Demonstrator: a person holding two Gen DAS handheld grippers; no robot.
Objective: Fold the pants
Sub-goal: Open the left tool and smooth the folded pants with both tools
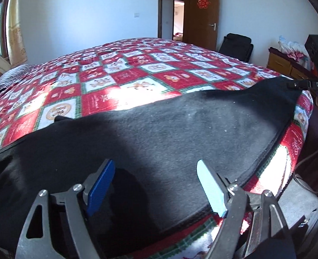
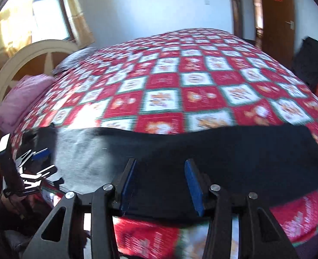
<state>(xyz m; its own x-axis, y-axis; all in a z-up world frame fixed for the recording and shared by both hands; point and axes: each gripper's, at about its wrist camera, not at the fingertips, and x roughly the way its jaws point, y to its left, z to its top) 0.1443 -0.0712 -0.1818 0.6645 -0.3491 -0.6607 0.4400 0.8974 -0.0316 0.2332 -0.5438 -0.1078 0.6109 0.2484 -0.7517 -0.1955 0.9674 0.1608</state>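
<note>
Black pants (image 1: pixel 159 133) lie flat along the near edge of a bed covered by a red-and-white checked blanket (image 1: pixel 137 73). My left gripper (image 1: pixel 155 163) hovers low over the pants with its blue pads wide apart and nothing between them. In the left wrist view my right gripper (image 1: pixel 290 84) sits at the pants' far right corner. In the blurred right wrist view the pants (image 2: pixel 234 151) stretch across the frame, sunlit at the left. My right gripper (image 2: pixel 160 161) stands over them, jaws partly apart, with black cloth showing in the gap. My left gripper (image 2: pixel 37 161) is at the pants' left end.
A pink pillow (image 2: pixel 23 101) and a curved headboard (image 2: pixel 29 51) stand at the bed's left end. Across the room are a brown door (image 1: pixel 202 13), a black chair (image 1: pixel 236 46) and a wooden dresser (image 1: pixel 281 63). A cable (image 1: pixel 305 164) hangs past the bed's right edge.
</note>
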